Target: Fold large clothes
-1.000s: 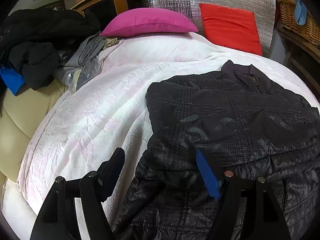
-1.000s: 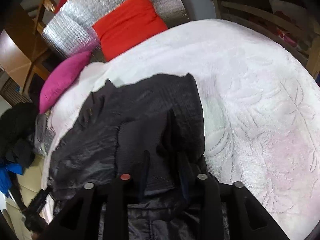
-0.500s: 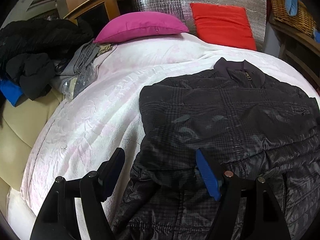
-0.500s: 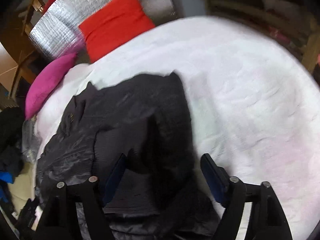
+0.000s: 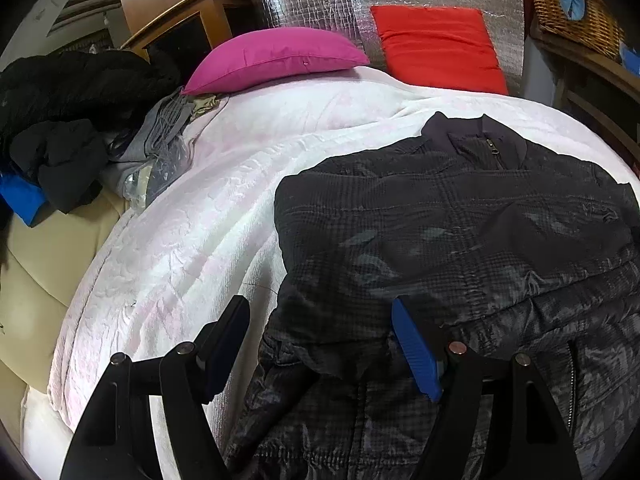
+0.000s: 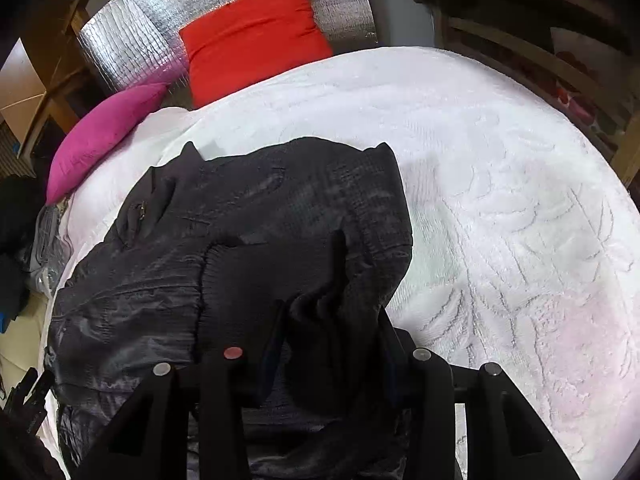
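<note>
A dark quilted jacket (image 5: 460, 240) lies flat on the white bedspread (image 5: 200, 240), collar and zip toward the pillows, both sleeves folded in over its front. My left gripper (image 5: 320, 328) is open, its jaws wide apart over the jacket's left edge, holding nothing. In the right wrist view the jacket (image 6: 248, 220) fills the centre on the bedspread (image 6: 500, 208). My right gripper (image 6: 332, 332) is shut on a bunched fold of the jacket's right sleeve, which rises between its fingers.
A magenta pillow (image 5: 276, 58) and a red cushion (image 5: 436, 46) lean on a silver foil panel at the head of the bed. A pile of dark and grey clothes (image 5: 72, 120) sits at the left edge. A wicker basket (image 5: 576, 12) stands on a wooden shelf at right.
My right gripper opened half a second ago and has shut again on the sleeve fold. My left gripper stayed open and drifted slightly toward the jacket.
</note>
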Demonstrator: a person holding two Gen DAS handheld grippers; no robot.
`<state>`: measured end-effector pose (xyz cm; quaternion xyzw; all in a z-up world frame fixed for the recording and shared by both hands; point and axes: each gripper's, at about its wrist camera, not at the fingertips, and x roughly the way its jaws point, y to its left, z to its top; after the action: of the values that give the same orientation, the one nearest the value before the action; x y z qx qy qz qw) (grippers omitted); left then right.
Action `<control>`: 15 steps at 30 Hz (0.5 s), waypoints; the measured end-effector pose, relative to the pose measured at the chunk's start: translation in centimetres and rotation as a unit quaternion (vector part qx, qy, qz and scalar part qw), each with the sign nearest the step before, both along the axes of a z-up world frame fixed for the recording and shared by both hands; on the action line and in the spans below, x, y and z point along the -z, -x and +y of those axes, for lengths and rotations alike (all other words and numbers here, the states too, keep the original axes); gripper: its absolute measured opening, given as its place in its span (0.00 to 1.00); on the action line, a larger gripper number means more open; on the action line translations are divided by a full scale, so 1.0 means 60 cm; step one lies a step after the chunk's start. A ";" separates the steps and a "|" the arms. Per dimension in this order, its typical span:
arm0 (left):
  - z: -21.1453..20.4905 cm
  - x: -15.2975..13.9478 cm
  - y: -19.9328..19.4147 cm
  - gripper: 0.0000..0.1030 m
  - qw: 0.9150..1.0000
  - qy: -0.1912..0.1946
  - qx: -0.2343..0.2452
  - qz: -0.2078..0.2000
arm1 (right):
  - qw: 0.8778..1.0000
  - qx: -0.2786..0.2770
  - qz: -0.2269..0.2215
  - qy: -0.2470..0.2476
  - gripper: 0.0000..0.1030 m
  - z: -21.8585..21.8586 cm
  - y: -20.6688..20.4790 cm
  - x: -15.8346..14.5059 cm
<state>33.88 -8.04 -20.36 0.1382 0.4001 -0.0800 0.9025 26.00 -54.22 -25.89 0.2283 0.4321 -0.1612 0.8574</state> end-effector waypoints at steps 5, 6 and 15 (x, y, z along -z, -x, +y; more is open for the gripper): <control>-0.002 0.001 0.001 0.72 1.000 -0.006 0.000 -0.003 | 0.999 0.015 -0.004 -0.030 0.58 -0.018 0.014 -0.014; -0.001 0.001 0.002 0.72 1.000 -0.006 -0.001 -0.003 | 0.999 0.019 -0.015 -0.032 0.59 -0.022 0.022 -0.024; 0.020 0.000 0.003 0.81 1.000 0.015 -0.015 0.008 | 0.996 0.026 -0.074 -0.045 0.74 -0.042 0.085 -0.066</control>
<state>33.69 -6.85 -20.38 0.1176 0.4085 -0.0734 0.9022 20.93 -56.76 -21.92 0.2892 0.3684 -0.1467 0.8713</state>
